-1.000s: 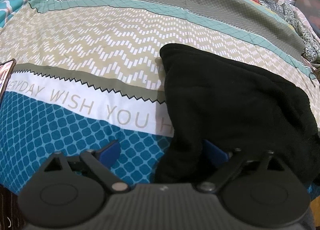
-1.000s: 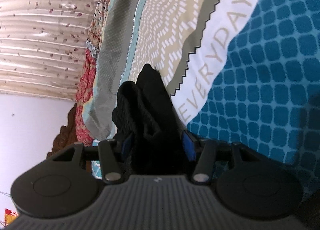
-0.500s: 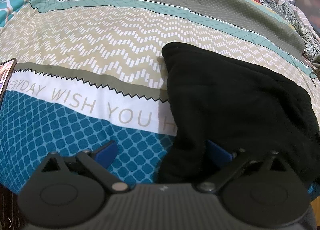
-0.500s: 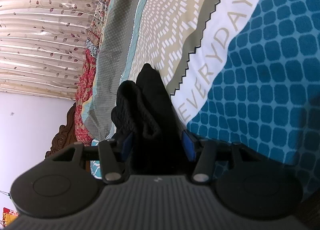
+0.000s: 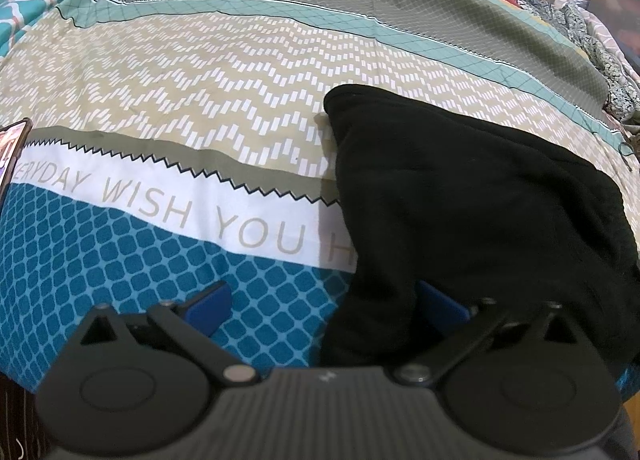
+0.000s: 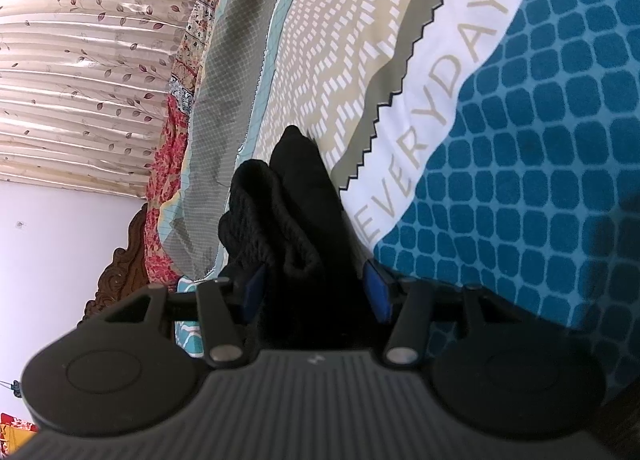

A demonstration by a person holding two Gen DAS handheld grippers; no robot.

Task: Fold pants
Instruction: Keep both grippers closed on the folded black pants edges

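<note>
The black pants lie folded into a thick pad on the patterned bedsheet, right of the printed lettering. My left gripper points down at their near left corner and its jaws are opening. That corner hangs between the blue pads beside the right pad, while the left pad stands apart over the blue print. In the right wrist view the pants run away edge-on as a bunched stack. My right gripper is shut on their near end, with cloth filling the gap between its pads.
A phone lies at the sheet's left edge. Crumpled patterned bedding and a red-topped box sit at the far right. In the right wrist view, a leaf-print curtain and a carved wooden bed end stand beyond the bed.
My left gripper's jaws have spread a little wider, the left pad sliding outward off the pants' corner. The right gripper and the pants have kept still.
</note>
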